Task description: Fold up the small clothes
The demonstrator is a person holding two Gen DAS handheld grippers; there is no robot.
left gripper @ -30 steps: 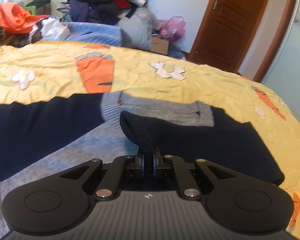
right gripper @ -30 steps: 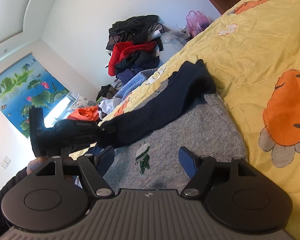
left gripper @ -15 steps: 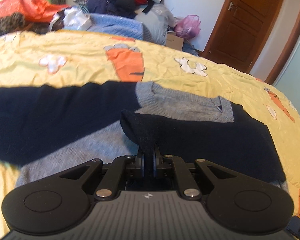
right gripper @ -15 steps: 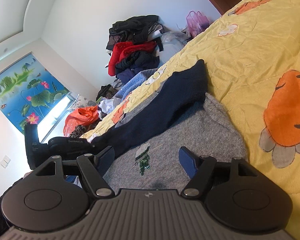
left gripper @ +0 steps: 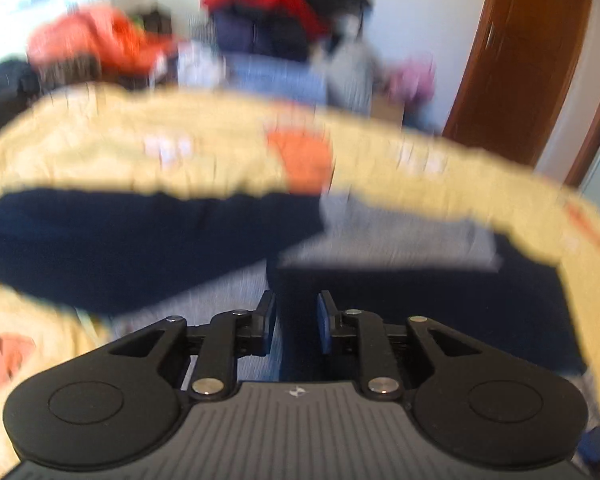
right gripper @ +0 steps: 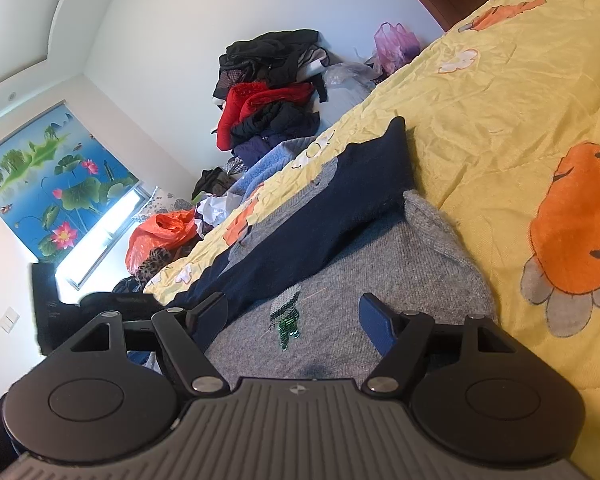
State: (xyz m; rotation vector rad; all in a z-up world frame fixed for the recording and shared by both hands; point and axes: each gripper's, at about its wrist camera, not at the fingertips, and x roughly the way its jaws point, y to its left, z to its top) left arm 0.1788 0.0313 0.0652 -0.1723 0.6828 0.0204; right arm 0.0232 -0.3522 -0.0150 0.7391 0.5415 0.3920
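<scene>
Sweater: grey knit sweater with navy sleeves (right gripper: 340, 300), flat on yellow carrot-print bedspread (right gripper: 500, 92).
Change: left hand-held gripper (left gripper: 297, 320) has let go; navy sleeve (left gripper: 420, 312) now folded across.
Right hand-held gripper (right gripper: 294, 316): spread, empty.
Meaning: other sleeve next.

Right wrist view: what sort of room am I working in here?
Most likely a bedroom in a home. The sweater lies on a bed's yellow carrot-print quilt, a heap of clothes is piled against the wall, and a lotus-print blind covers the window.

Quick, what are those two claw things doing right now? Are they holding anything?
Left gripper: open, fingers apart around the navy sleeve, not pinching it.
Right gripper: open wide over the grey sweater, holding nothing.
</scene>
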